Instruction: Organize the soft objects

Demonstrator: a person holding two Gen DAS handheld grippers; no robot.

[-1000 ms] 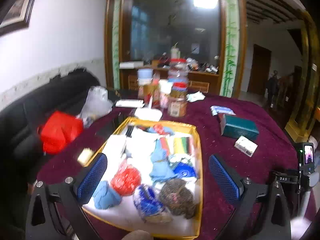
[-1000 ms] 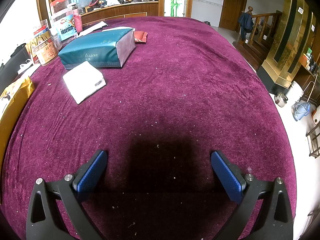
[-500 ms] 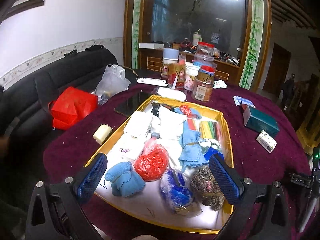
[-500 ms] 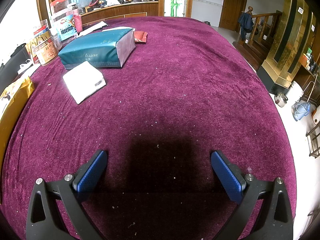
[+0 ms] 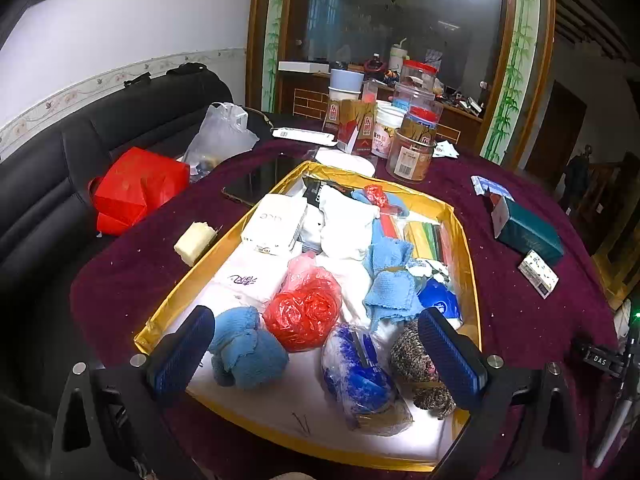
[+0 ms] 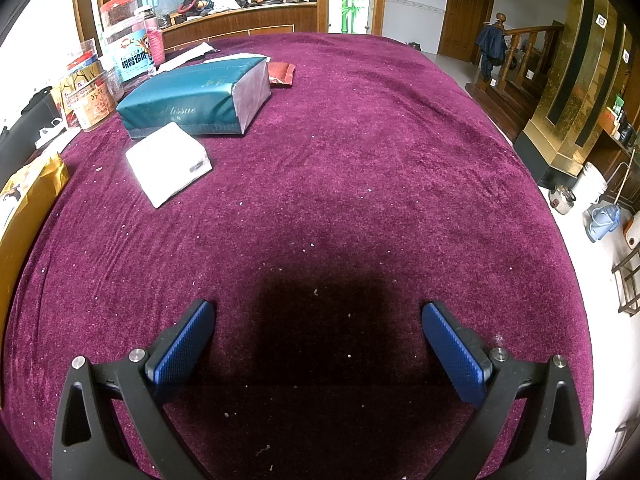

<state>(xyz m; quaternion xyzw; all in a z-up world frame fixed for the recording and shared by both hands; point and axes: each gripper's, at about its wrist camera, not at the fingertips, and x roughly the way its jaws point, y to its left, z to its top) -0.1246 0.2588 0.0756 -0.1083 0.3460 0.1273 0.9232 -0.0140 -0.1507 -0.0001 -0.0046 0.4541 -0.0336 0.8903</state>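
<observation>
Gold tray [image 5: 472, 280] holds blue cloth [image 5: 246, 346], red bag [image 5: 304, 312] — both grippers [image 5: 316, 344] [image 6: 316, 344] wide, empty.

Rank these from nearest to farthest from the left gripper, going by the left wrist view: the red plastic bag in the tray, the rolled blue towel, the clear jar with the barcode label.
1. Rolled blue towel: near-left corner of the tray, just beside the left gripper and its left finger.
2. Red plastic bag: tray centre, just beyond the towel.
3. Clear jar: on the tablecloth past the tray's far edge.
</observation>
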